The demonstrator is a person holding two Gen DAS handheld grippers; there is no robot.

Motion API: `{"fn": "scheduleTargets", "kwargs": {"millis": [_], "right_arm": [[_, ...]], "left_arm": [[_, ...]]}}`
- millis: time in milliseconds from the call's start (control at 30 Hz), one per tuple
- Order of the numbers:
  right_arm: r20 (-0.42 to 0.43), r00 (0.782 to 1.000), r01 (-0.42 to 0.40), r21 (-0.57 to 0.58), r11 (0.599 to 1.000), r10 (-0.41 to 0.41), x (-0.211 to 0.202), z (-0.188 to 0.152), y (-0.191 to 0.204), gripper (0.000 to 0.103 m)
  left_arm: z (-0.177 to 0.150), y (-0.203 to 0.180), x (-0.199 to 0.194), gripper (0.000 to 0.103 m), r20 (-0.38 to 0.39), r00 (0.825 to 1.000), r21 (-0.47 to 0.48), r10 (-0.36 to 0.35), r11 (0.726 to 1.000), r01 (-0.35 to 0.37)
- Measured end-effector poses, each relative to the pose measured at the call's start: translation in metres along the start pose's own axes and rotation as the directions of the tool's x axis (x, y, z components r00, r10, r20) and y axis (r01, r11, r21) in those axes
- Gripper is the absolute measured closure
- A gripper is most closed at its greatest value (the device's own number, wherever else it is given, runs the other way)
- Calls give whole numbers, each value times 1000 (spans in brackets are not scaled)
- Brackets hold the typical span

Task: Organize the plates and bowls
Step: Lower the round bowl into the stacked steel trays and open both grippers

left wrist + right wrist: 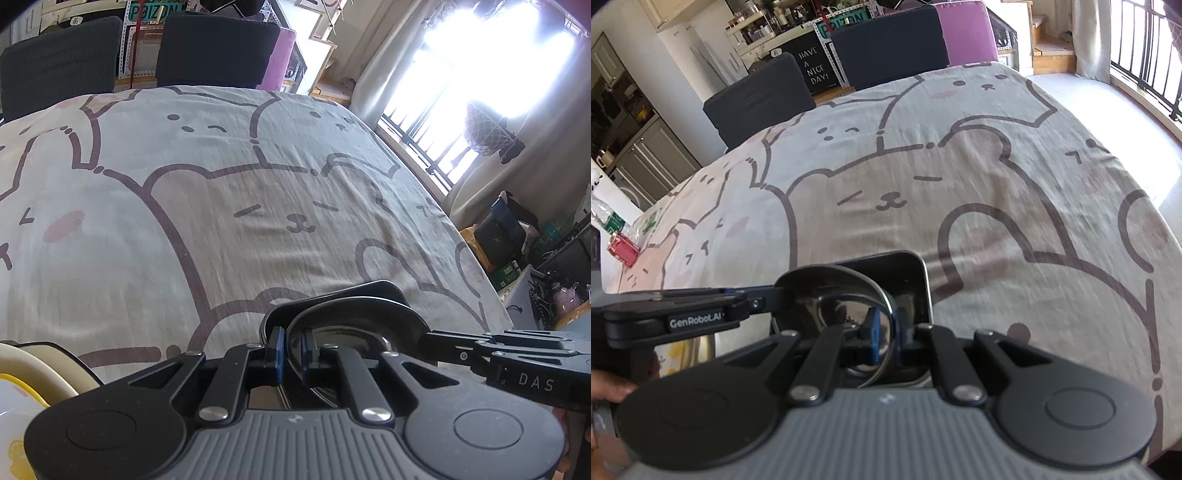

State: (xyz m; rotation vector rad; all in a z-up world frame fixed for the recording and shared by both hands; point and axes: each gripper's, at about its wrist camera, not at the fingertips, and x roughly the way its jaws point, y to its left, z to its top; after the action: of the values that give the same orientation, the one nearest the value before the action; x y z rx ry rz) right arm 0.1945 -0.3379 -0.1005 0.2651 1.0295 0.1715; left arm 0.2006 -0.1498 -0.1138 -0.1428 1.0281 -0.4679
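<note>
As both grippers pinch one bowl, we log a shared grip.
Left gripper (293, 352) and right gripper (886, 332) each clamp the black bowl (354, 314) rim between their pads.

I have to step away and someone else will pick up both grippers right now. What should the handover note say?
Left gripper: fingers shut on the near rim of the dark bowl.
Right gripper: fingers shut on the rim of the same bowl, from the other side.
The bowl sits above a black square plate, over the tablecloth; whether it already rests in the plate is unclear.
A cream and yellow dish sits at the left edge.
Done: bowl brought over the plate.
Left: settle it, release both grips, then probably sort the cream dish.
</note>
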Motion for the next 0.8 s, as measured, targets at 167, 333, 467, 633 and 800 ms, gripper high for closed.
{"fn": "scheduleTargets", "kwargs": {"millis": [167, 333, 467, 633, 800], "right_arm": [[-21, 1000, 14, -7, 1000, -15, 5, 0, 2, 88], [-28, 999, 35, -19, 999, -35, 7, 0, 4, 85], [-33, 999, 43, -18, 999, -43, 8, 1, 3, 82], [-41, 998, 36, -32, 999, -37, 9, 0, 4, 82], [-44, 999, 26, -26, 999, -27, 9, 0, 3, 82]], "left_arm": [[1, 1, 2, 94, 0, 1000, -4, -3, 1000, 3], [2, 1, 6, 94, 1, 1000, -6, -10, 1000, 10], [4, 1, 7, 94, 10, 1000, -5, 0, 1000, 0], [6, 3, 7, 94, 14, 1000, -12, 5, 1000, -5], [8, 2, 5, 91, 34, 999, -10, -1, 1000, 1]]}}
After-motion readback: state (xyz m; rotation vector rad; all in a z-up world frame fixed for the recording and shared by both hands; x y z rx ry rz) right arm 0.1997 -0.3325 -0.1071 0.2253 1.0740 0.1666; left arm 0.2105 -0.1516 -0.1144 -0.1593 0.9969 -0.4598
